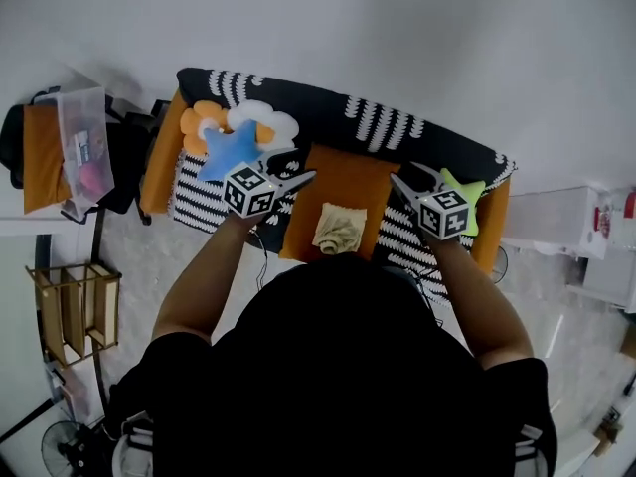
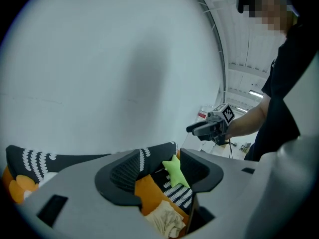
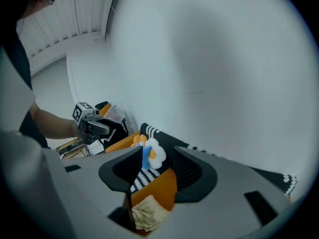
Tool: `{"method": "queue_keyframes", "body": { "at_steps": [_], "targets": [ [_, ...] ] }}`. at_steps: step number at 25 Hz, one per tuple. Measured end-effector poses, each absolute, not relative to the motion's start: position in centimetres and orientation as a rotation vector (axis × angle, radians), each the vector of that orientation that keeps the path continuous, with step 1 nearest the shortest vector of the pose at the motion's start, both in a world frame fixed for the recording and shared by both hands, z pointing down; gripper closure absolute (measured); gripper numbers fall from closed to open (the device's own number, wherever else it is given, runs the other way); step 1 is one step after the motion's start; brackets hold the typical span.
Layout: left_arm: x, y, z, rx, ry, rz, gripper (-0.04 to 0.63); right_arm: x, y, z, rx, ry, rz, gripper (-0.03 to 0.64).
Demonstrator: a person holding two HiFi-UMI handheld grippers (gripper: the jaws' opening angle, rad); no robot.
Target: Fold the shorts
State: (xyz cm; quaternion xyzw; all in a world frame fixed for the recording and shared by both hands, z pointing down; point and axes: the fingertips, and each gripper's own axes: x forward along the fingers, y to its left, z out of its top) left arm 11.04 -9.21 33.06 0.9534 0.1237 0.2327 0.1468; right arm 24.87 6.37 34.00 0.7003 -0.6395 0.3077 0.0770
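Head view hangs right above the person, looking steeply down past the shoulders onto the sofa (image 1: 328,102) and wall (image 1: 397,28). Left gripper view sits low and close, facing across the sofa to the right gripper (image 2: 194,129). Right gripper view faces back at the left gripper (image 3: 105,128). All three share the shorts (image 1: 339,229) on the orange cushion (image 1: 348,177).

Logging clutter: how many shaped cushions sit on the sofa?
4: orange flower, white cloud and blue star at the sofa's left end in the head view; green star at the right end. More may be hidden.
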Motion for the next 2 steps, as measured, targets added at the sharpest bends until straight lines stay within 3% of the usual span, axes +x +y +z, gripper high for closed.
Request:
{"method": "queue_keyframes", "body": {
  "at_steps": [2],
  "targets": [
    [11.94,-8.5,31.36,2.748,0.359,0.672,0.33,25.99,7.51,32.16,2.12,-1.902,0.917,0.42]
  ]
}}
